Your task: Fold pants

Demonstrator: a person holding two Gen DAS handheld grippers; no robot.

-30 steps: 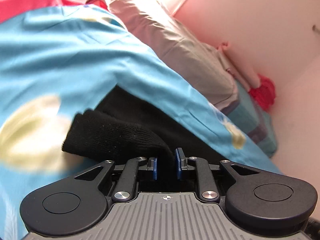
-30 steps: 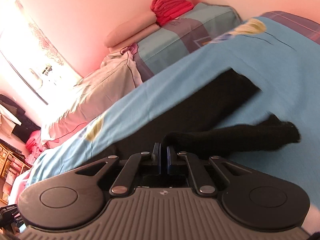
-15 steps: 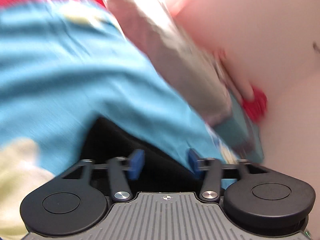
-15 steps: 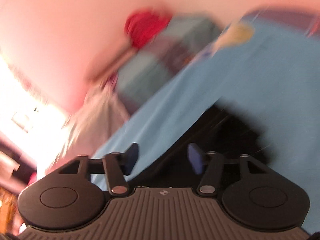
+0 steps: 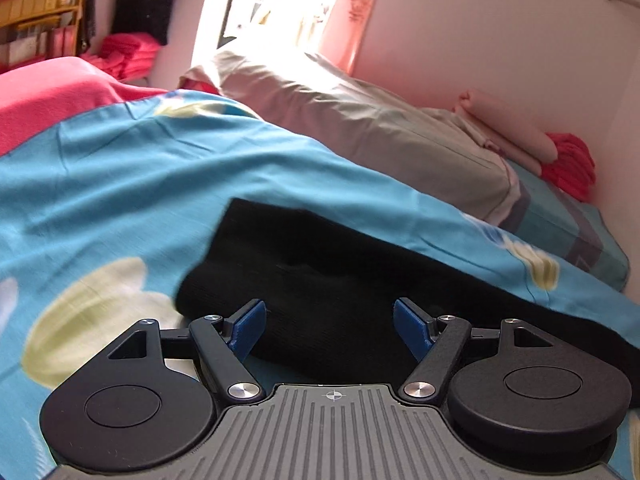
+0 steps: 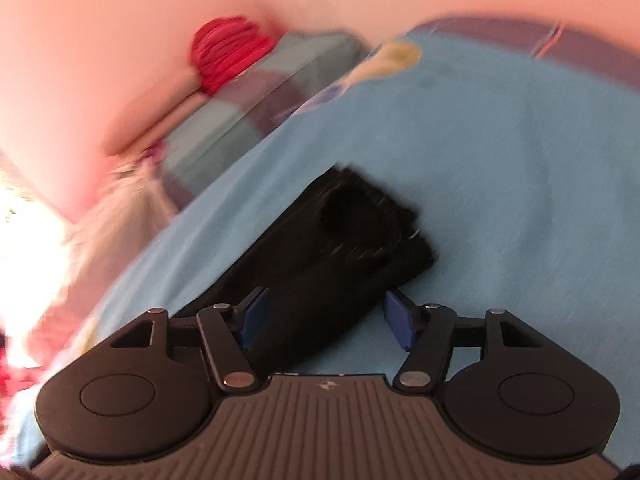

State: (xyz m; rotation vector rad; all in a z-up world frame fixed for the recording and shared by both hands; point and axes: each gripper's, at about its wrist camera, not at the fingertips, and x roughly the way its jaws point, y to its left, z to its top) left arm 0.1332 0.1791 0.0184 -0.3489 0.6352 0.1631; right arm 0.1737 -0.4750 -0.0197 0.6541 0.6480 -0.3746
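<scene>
left wrist view looks low across a bed, where the black pants point(image 5: 320, 280) lie on a bright blue bedsheet point(image 5: 140, 184) printed with pale yellow-white flower shapes. the pants read as a dark, knit-looking fabric, matte and almost featureless; they lie as a long flat band running from the left, where a squared end sits a little raised with a rounded, doubled edge beneath it, away to the right behind the tool. the left gripper point(image 5: 328, 326) has its blue-padded tongs spread wide apart, nothing between them but the cloth lying beyond; whether the tips touch the fabric cannot be told. behind the sheet sit a grey pillow point(image 5: 380, 120), a pink blanket point(image 5: 52, 92), a rolled peach cloth and a stack of folded red cloths point(image 5: 572, 164) by the wall.

right wrist view is motion-blurred. it shows the other end of the pants point(image 6: 340, 248), a squared-off end with two layers stacked, the upper one slightly short of the lower, with faint light stitching near the edge. the right gripper point(image 6: 326, 320) is also spread wide, empty, the pants passing under its left tong while the right tong stands over bare bedsheet point(image 6: 500, 152). the folded red cloths point(image 6: 228, 54) show against the pink wall.
</scene>
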